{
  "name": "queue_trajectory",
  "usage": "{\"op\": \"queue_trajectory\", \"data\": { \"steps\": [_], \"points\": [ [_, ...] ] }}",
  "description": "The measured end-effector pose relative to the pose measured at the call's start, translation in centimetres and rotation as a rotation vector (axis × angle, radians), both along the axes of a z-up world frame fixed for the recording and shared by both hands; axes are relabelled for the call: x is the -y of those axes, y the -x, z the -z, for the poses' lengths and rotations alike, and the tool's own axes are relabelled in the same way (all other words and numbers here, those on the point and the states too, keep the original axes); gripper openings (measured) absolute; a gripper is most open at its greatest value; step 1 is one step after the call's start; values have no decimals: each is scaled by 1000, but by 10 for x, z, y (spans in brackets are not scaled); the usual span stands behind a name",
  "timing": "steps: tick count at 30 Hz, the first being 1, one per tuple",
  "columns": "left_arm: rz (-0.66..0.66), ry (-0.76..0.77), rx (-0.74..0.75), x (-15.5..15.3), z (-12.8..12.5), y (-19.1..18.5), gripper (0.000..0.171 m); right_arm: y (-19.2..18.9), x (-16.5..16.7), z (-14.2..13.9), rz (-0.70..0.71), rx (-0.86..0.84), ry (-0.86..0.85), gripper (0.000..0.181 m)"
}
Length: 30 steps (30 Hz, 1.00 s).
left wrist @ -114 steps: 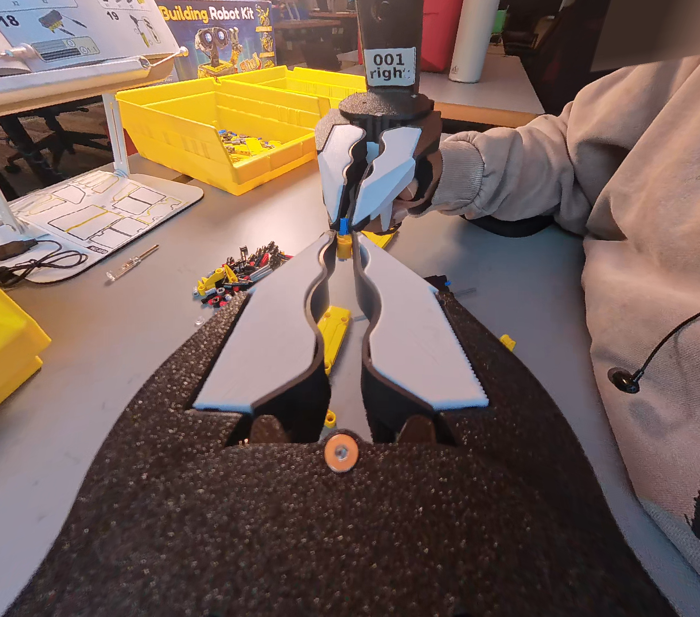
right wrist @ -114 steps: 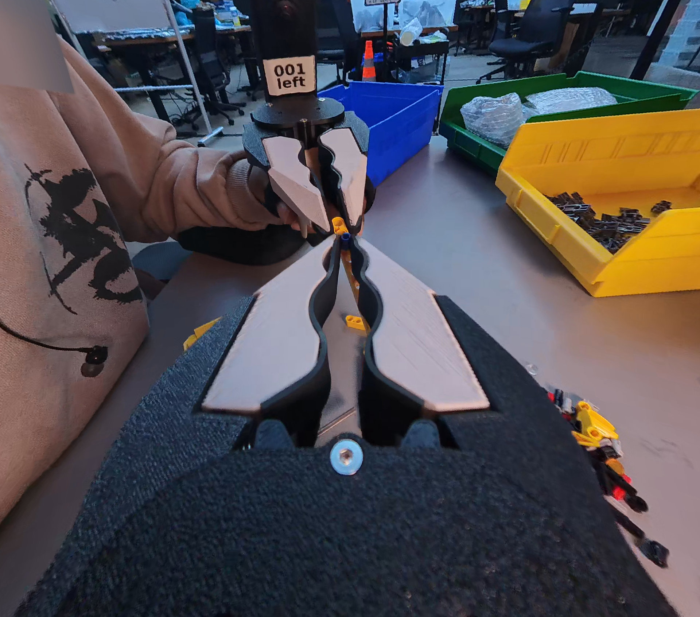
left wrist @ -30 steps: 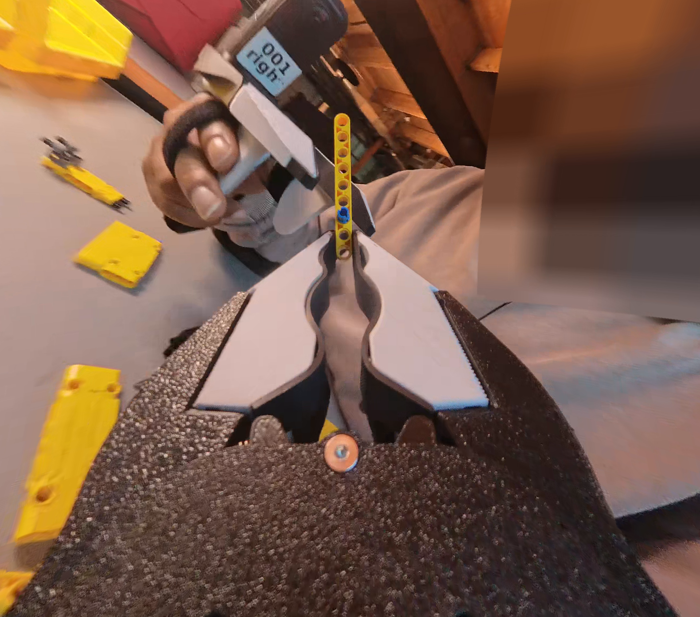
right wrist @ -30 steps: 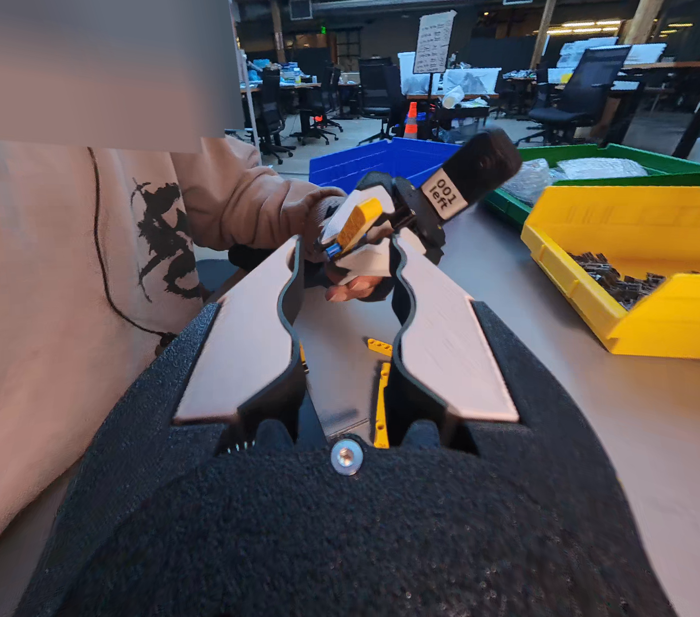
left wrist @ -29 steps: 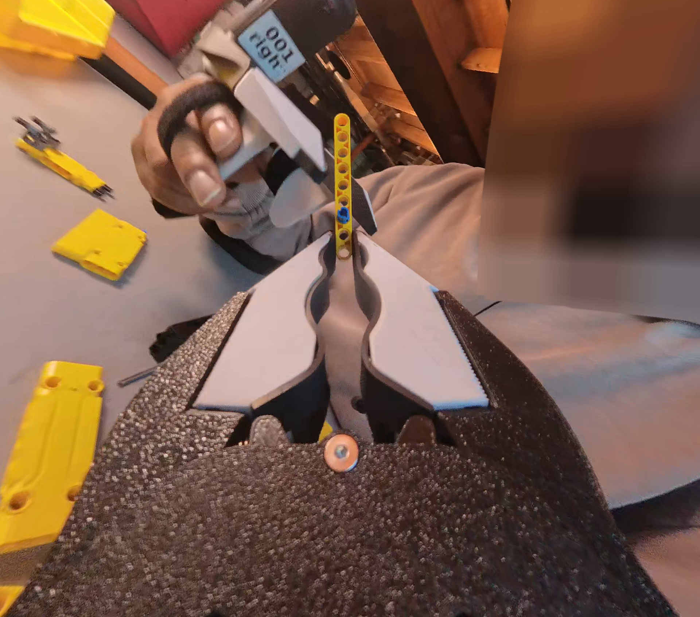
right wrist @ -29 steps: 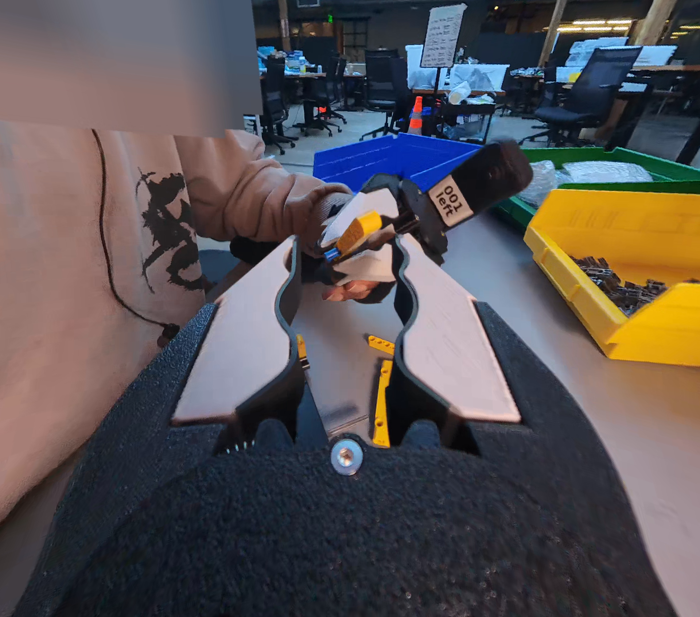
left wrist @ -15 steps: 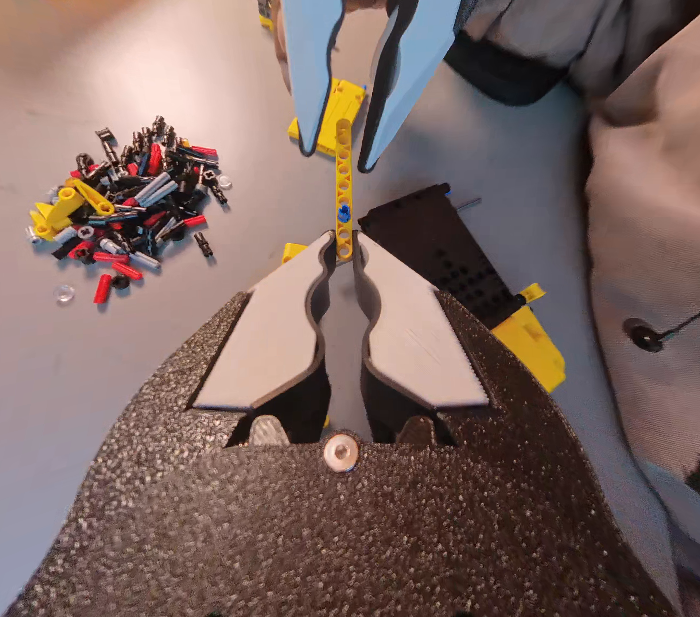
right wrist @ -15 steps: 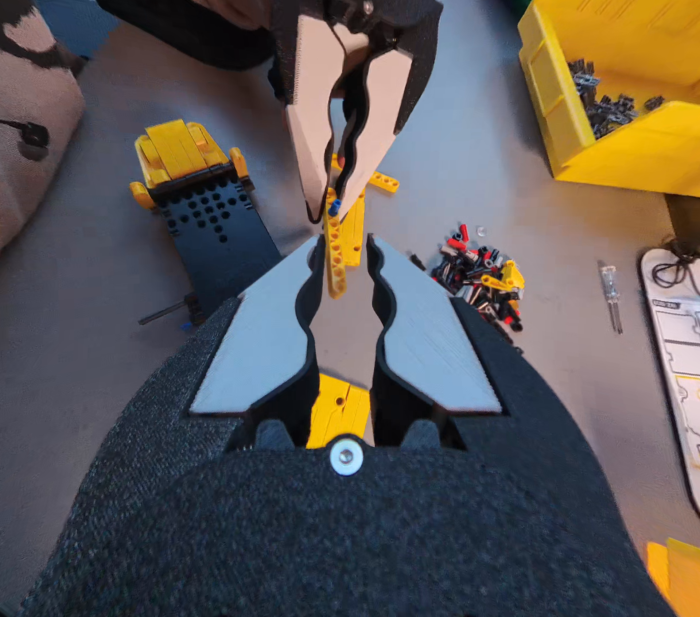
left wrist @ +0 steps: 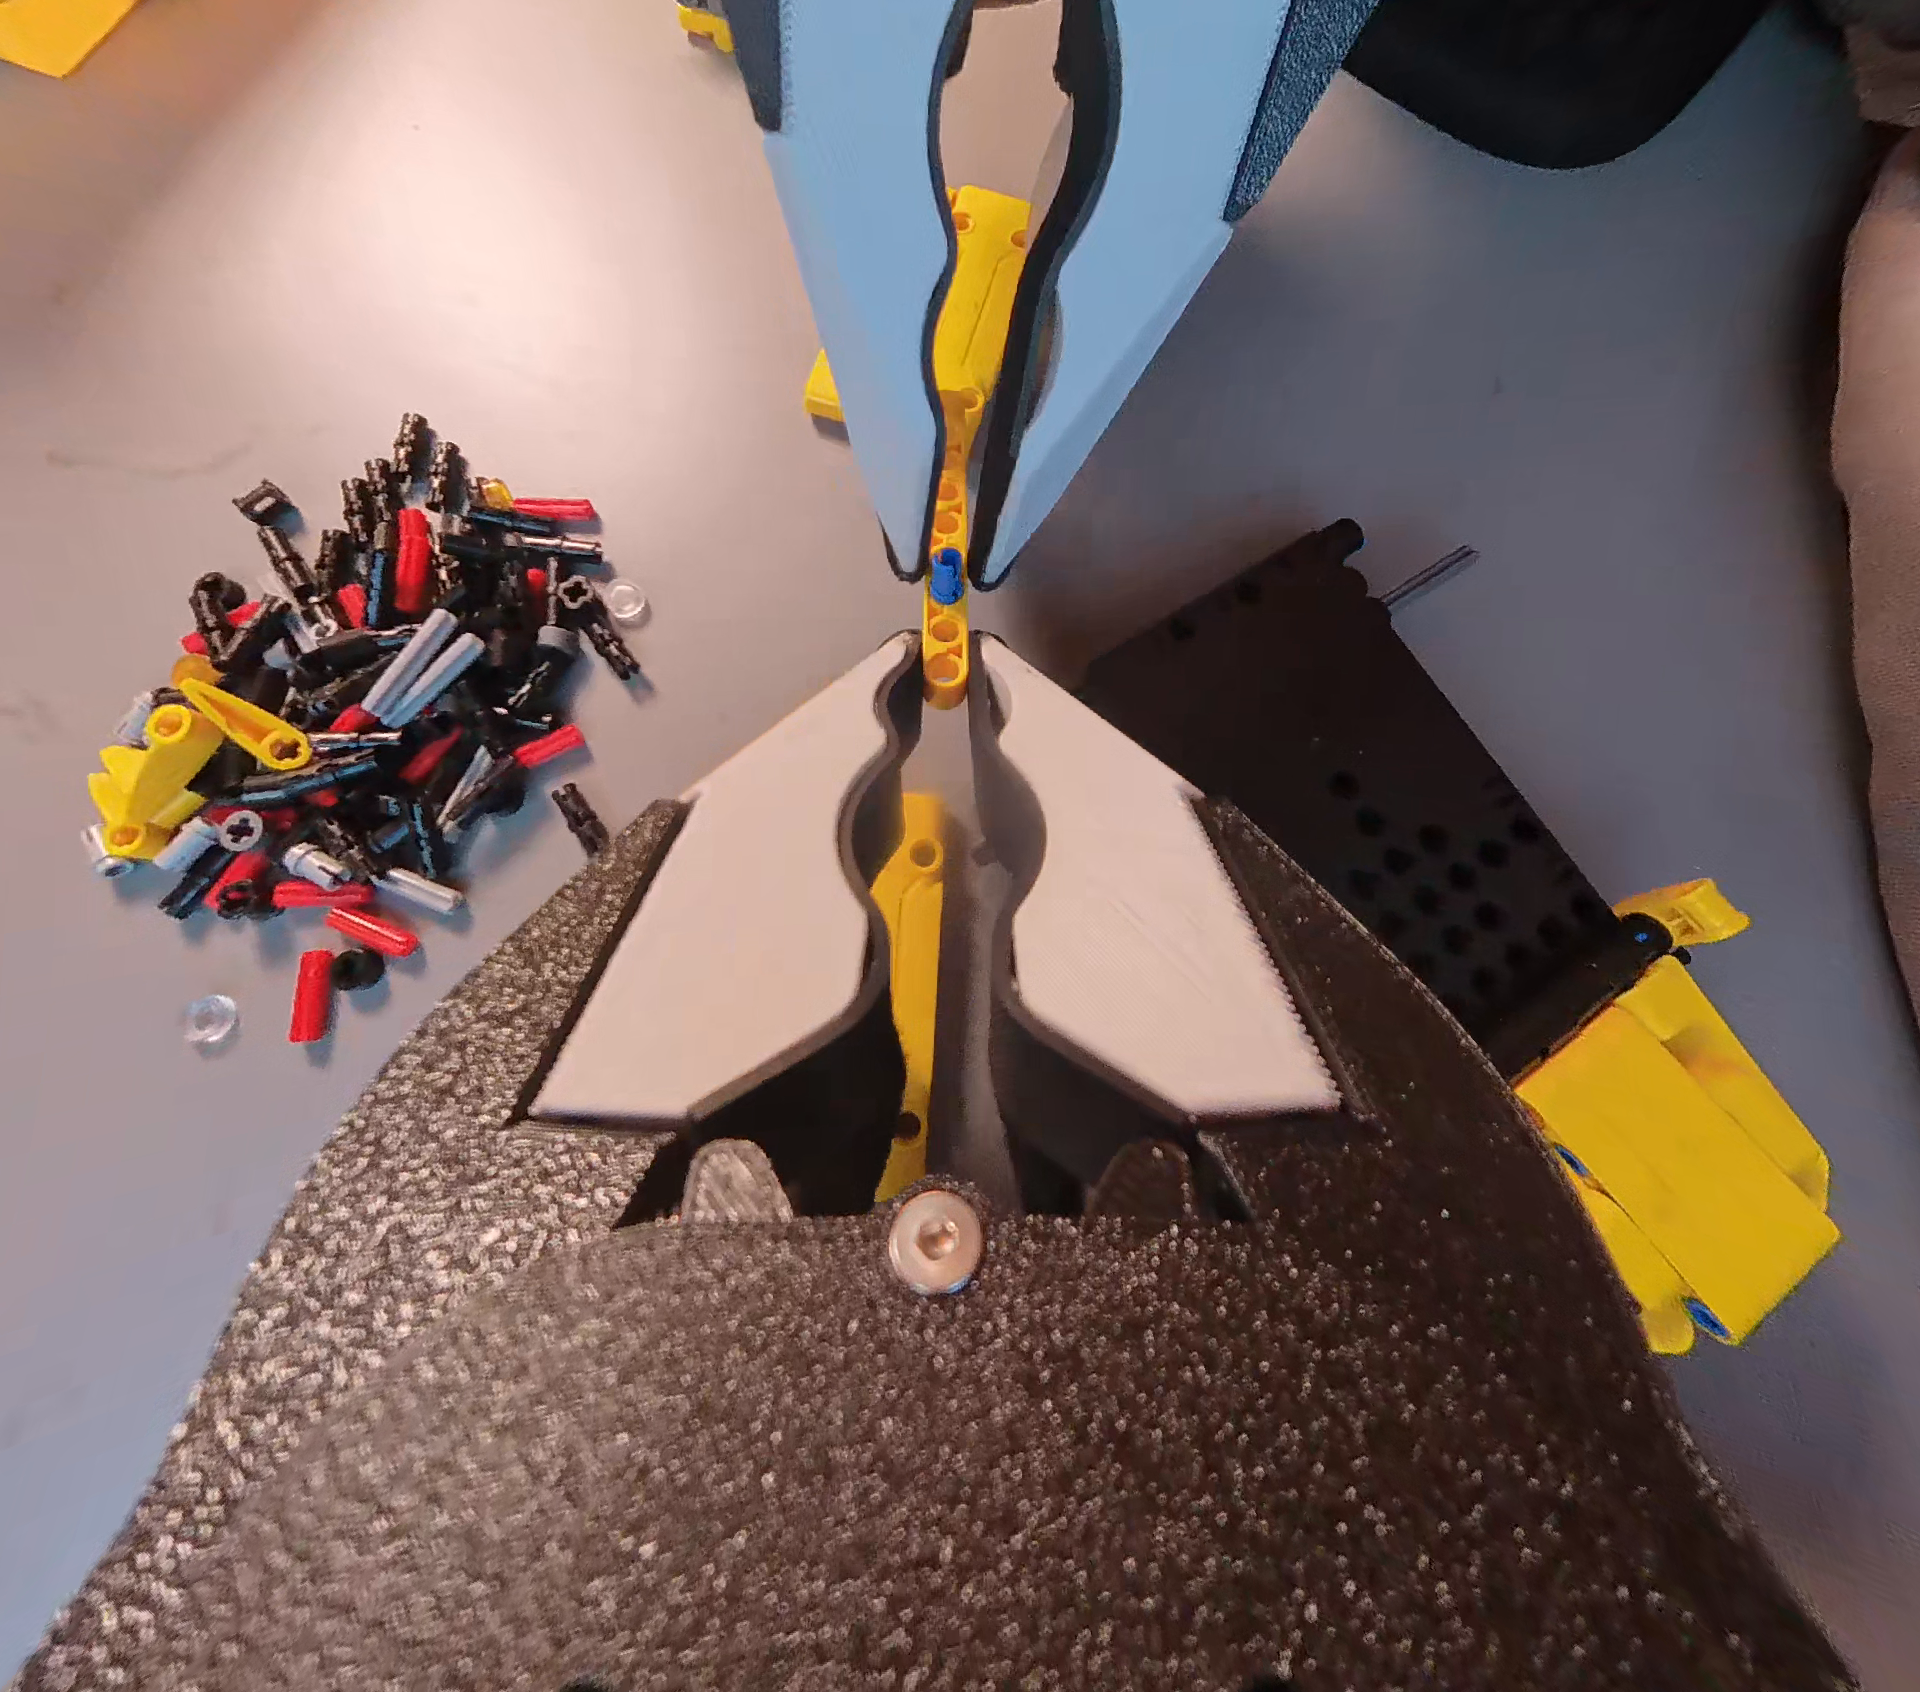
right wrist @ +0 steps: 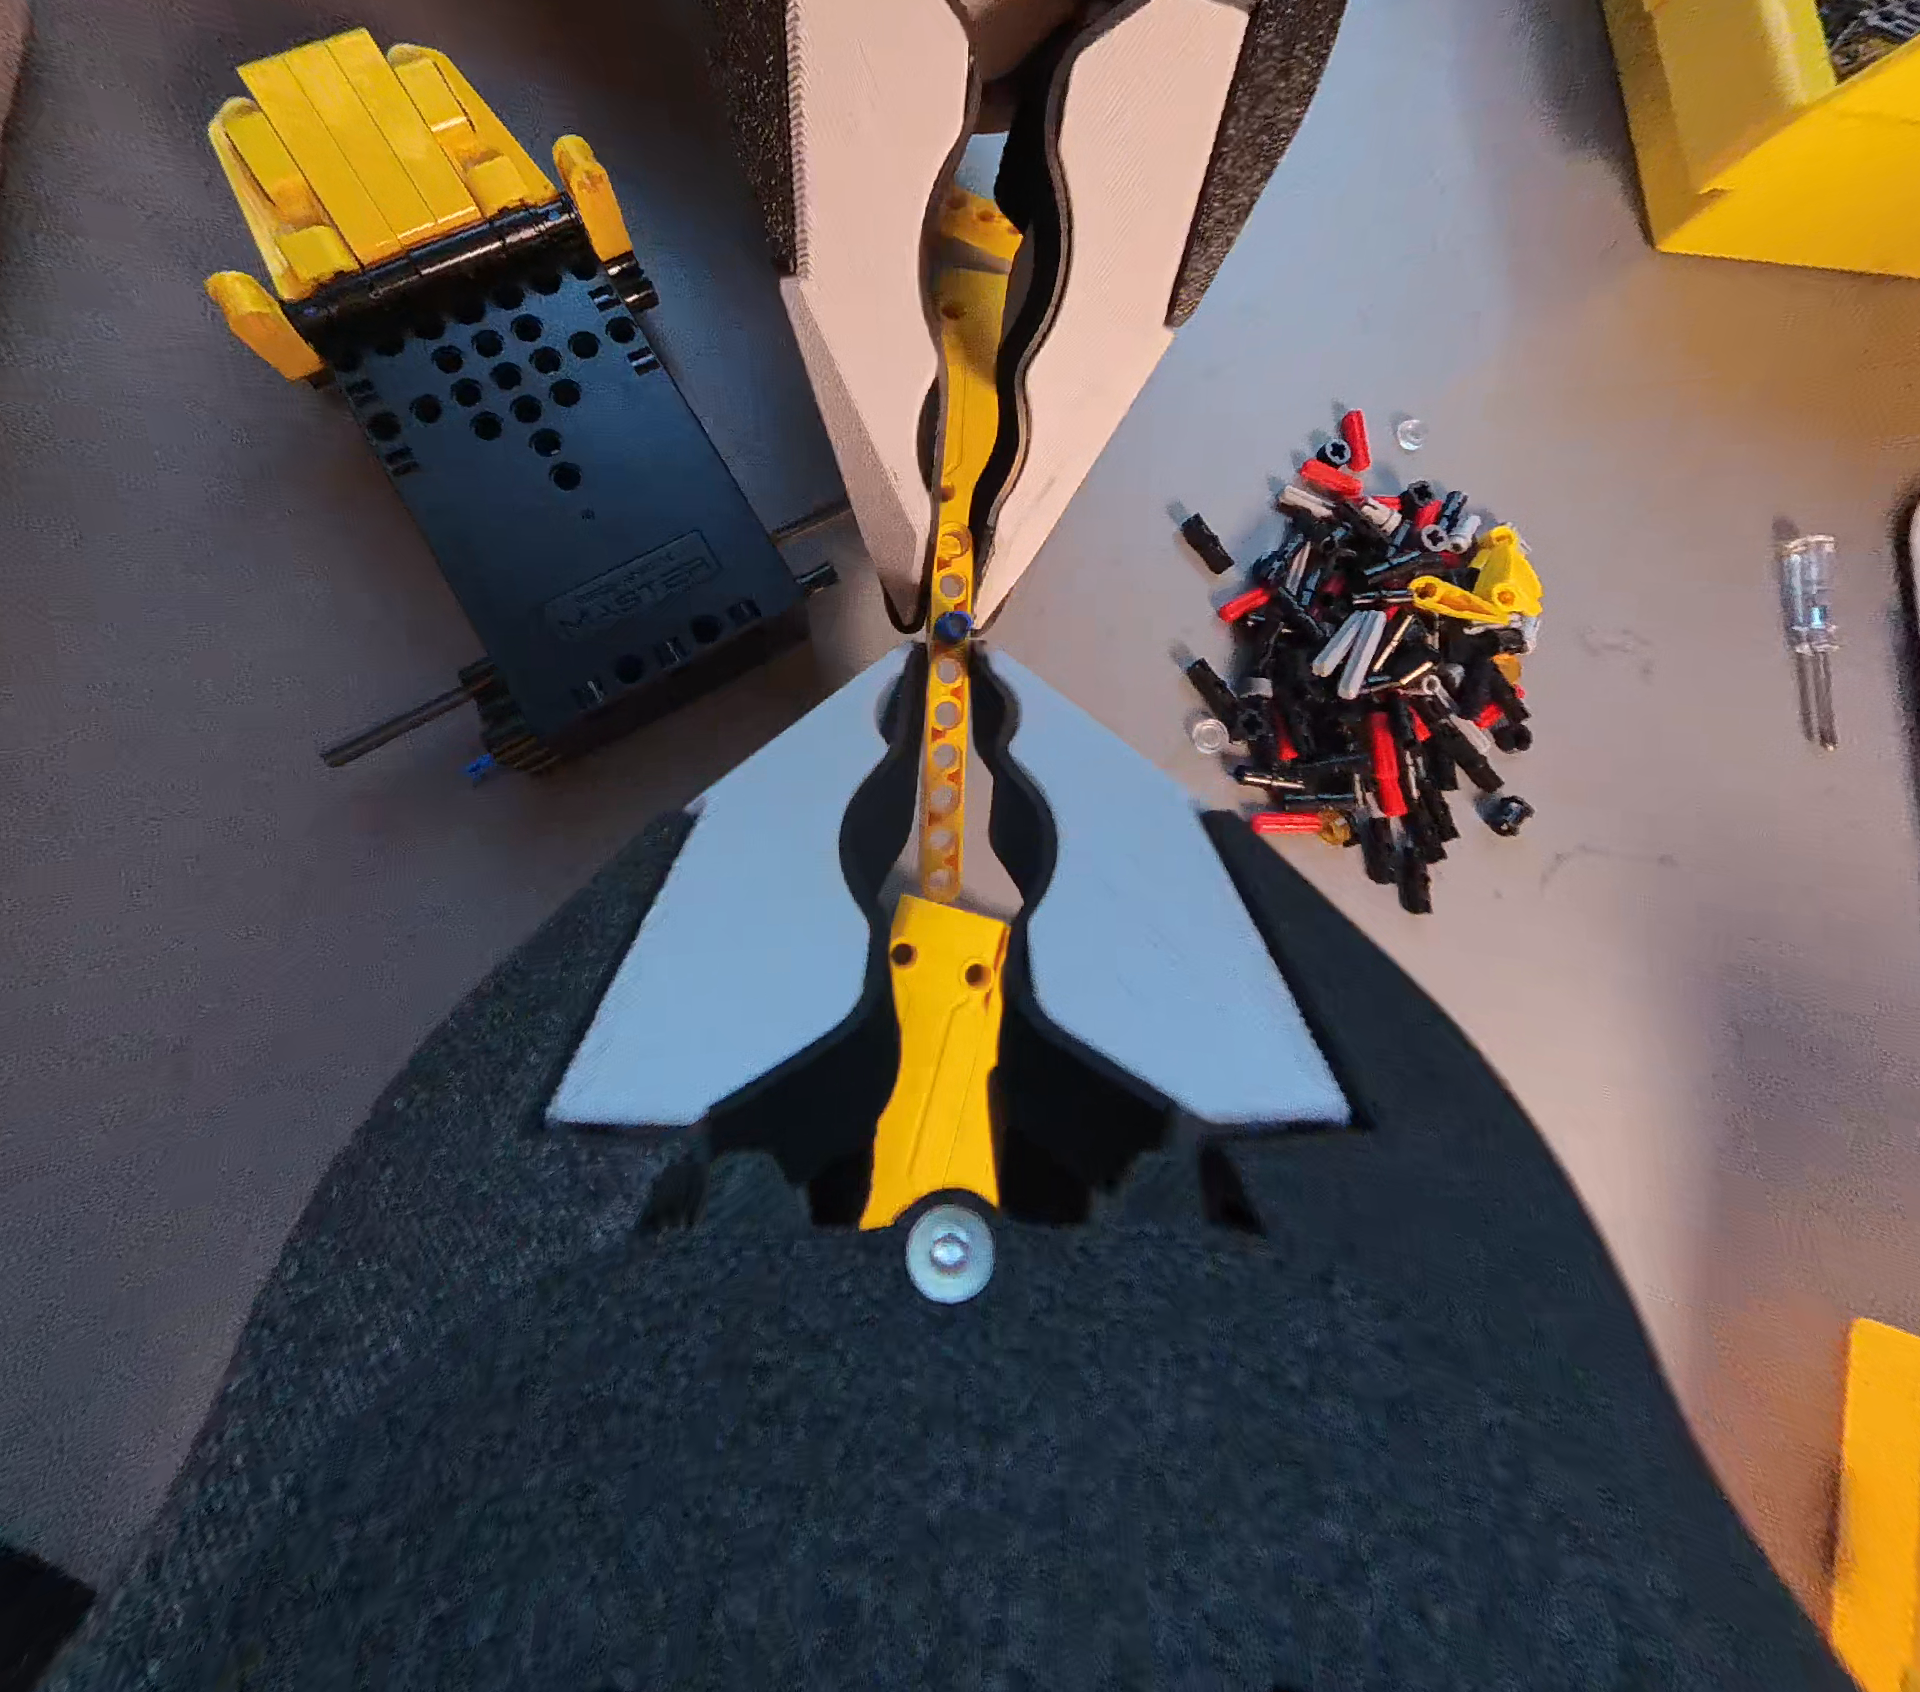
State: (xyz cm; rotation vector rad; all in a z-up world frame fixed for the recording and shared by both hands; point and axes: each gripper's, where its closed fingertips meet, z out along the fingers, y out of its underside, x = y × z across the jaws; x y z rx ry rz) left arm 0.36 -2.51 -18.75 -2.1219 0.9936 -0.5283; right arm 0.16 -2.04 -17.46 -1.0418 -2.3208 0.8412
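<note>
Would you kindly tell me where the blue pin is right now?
The blue pin sits in the yellow beam, between the right gripper fingertips, just beyond the left gripper.

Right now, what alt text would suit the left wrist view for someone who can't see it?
Two claws meet tip to tip over a grey table: the left claw pinches one end of a thin yellow beam with a blue pin, and the right claw closes on it from above. A pile of small red, black and yellow parts lies beside them.
</note>
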Motion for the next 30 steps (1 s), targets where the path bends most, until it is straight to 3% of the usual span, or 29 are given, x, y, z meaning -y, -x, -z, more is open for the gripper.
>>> {"op": "queue_trajectory", "data": {
  "steps": [2,5,12,23,30],
  "points": [
    [2,17,-9,1,5,0,7,0,1,4,0,28,-3,6],
    [-7,25,-38,1,7,6,26,-1,-3,12,20,76,-36,6],
    [-2,9,-99,-2,12,8,7,2,-4,21,50,148,-90,5],
    [66,141,-209,-2,22,8,6,5,-2,29,57,215,-88,4],
    [70,151,-175,-2,22,7,6,5,-2,32,97,245,-41,5]
  ]
}}
